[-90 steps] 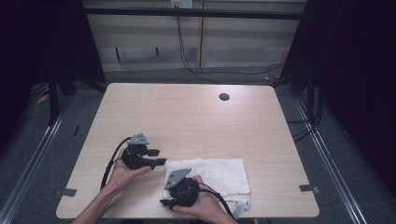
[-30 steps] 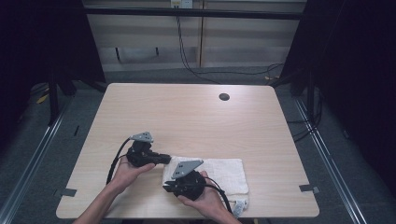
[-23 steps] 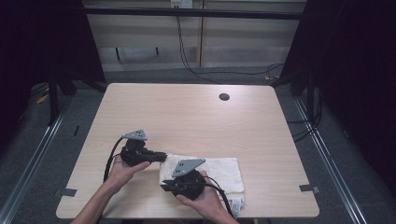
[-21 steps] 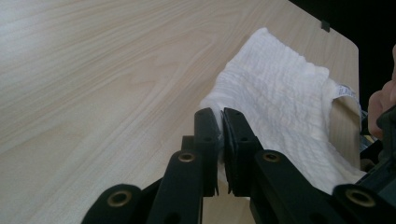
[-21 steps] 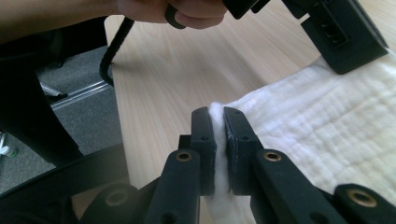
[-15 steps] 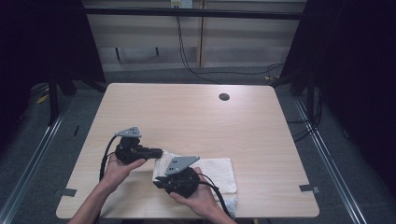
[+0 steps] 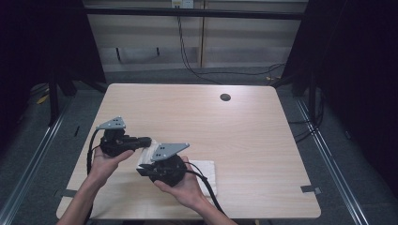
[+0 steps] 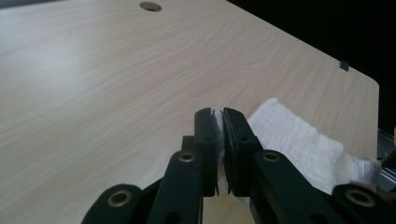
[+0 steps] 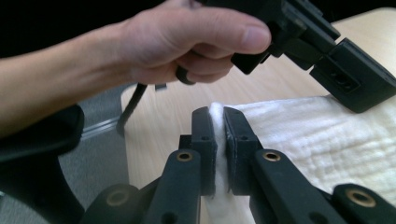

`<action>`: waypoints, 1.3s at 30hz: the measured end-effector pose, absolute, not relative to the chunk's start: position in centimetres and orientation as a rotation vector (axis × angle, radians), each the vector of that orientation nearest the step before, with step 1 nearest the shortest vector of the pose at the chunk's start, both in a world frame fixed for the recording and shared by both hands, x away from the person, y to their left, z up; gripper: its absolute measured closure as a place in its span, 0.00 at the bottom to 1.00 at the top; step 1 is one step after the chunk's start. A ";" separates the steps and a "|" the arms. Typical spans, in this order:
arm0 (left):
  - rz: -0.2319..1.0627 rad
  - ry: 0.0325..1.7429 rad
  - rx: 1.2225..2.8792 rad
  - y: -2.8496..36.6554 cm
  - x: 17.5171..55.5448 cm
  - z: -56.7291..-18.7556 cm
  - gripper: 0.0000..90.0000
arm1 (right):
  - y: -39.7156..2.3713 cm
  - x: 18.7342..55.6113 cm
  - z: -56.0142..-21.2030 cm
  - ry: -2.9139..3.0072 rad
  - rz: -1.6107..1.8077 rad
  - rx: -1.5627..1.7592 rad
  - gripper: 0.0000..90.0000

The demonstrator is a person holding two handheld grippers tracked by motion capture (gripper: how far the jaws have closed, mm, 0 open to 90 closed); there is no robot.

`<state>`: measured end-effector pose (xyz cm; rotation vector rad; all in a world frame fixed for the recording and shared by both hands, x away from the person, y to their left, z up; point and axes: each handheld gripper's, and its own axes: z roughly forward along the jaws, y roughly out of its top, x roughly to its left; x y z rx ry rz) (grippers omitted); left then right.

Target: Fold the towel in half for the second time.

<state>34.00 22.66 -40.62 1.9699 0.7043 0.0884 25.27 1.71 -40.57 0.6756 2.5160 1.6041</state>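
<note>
A white cloth lies at about 6 o'clock on the table, and its left edge is raised off the wood. The left hand-held gripper is pinched on one corner of that edge, a sliver of white being seen between its pads. The right hand-held gripper is likewise pressed shut on a fold of cloth at the neighbouring corner. In the high view the left hand-held gripper sits at 9 o'clock of the right hand-held gripper, the two close together.

The step in hand is judged to be a lift of one edge, as for a fold or a spread. The next move seems to call for both grips to be kept firm and both corners carried together, level, so that the cloth is not dragged askew.

Much of the cloth is covered by the right hand in the high view. A small label at its far end is blurred and cannot be read. The dark round spot at 12 o'clock cannot be identified.
</note>
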 end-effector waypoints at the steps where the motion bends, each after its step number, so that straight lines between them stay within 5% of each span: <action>1: 0.093 0.702 1.964 22.7 34.0 -40.3 0.95 | 1.7 25.3 -40.4 2.502 1.620 0.680 0.93; 18: 0.027 0.602 2.095 14.5 34.6 -41.9 0.95 | -3.7 23.9 -41.3 2.472 1.514 0.778 0.93; 39: -0.080 0.618 2.157 10.0 34.5 -45.5 0.94 | -9.0 21.8 -45.3 2.464 1.457 0.902 0.92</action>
